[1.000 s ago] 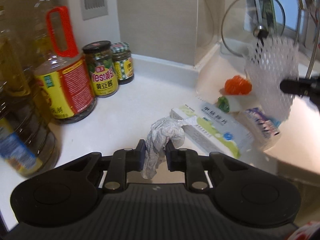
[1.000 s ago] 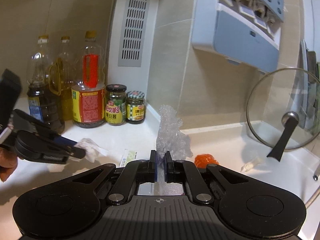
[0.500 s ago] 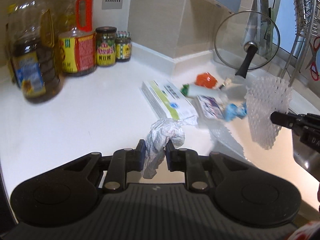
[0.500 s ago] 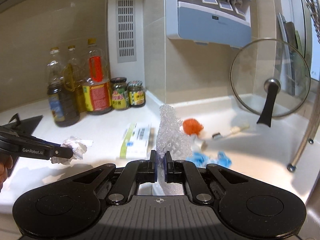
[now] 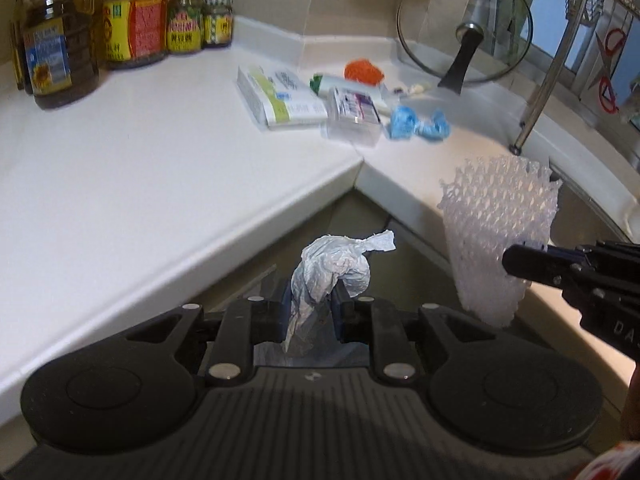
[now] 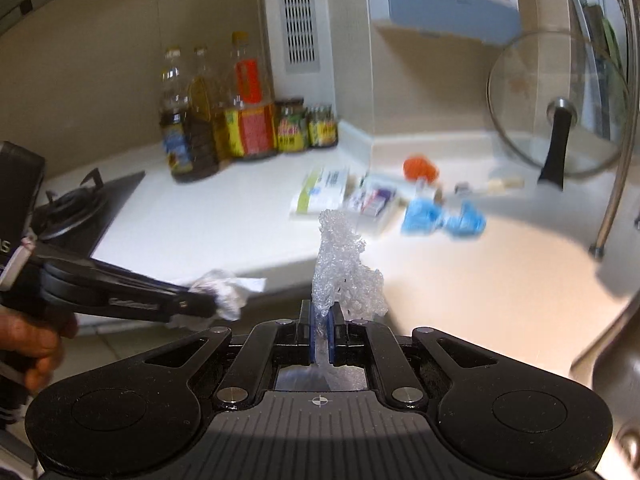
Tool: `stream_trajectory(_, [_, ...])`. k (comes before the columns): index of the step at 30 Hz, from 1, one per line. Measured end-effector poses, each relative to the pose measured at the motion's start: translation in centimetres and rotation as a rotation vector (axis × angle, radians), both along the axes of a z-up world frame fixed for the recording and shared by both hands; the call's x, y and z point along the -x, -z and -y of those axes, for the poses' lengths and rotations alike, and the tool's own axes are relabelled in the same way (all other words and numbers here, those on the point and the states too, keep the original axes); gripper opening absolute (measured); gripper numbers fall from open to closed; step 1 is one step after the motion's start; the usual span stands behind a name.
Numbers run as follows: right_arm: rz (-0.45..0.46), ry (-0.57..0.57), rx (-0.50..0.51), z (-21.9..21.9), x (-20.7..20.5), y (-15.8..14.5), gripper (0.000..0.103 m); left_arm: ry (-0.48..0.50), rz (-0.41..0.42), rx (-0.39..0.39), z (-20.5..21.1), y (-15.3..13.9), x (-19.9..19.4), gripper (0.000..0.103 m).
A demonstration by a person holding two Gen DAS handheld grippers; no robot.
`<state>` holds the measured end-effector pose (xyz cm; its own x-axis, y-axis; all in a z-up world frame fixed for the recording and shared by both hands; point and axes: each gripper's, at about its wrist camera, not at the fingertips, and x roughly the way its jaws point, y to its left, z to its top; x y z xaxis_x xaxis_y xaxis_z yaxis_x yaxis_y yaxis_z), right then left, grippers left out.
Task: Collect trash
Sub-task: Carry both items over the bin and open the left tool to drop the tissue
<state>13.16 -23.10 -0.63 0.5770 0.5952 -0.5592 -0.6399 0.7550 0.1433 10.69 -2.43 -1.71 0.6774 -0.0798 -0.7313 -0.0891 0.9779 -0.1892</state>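
Left wrist view: your left tool (image 5: 310, 304) was clamped on a crumpled tissue (image 5: 336, 266), held off the front edge of the white table (image 5: 160, 152). Boxes and blue wrappers (image 5: 416, 124) lay back on the table.

Right wrist view: your right tool (image 6: 320, 336) pinched a white foam net (image 6: 344, 276) upright, tissue (image 6: 224, 290) just to its left

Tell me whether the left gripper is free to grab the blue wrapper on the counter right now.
Probably not. The left gripper is shut on a crumpled tissue and sits off the counter edge, away from the blue wrapper. Nothing blocks the path, but its jaws are occupied.
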Motion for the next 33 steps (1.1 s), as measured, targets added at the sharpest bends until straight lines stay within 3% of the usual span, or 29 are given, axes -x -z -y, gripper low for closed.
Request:
stream_trajectory(8, [-0.156,0.035,0.073,-2.3,1.2,5.9,0.006,0.008,-0.093,0.030,-0.3,5.9,0.4,0.019])
stream_trajectory(18, [-0.268,0.097,0.123,-3.3,-1.5,13.2,0.006,0.000,-0.175,0.044,-0.6,12.3,-1.4,0.019])
stream_trajectory(33, [-0.357,0.106,0.185,-4.0,-4.5,18.9,0.006,-0.024,-0.265,0.045,0.2,18.1,-3.8,0.019])
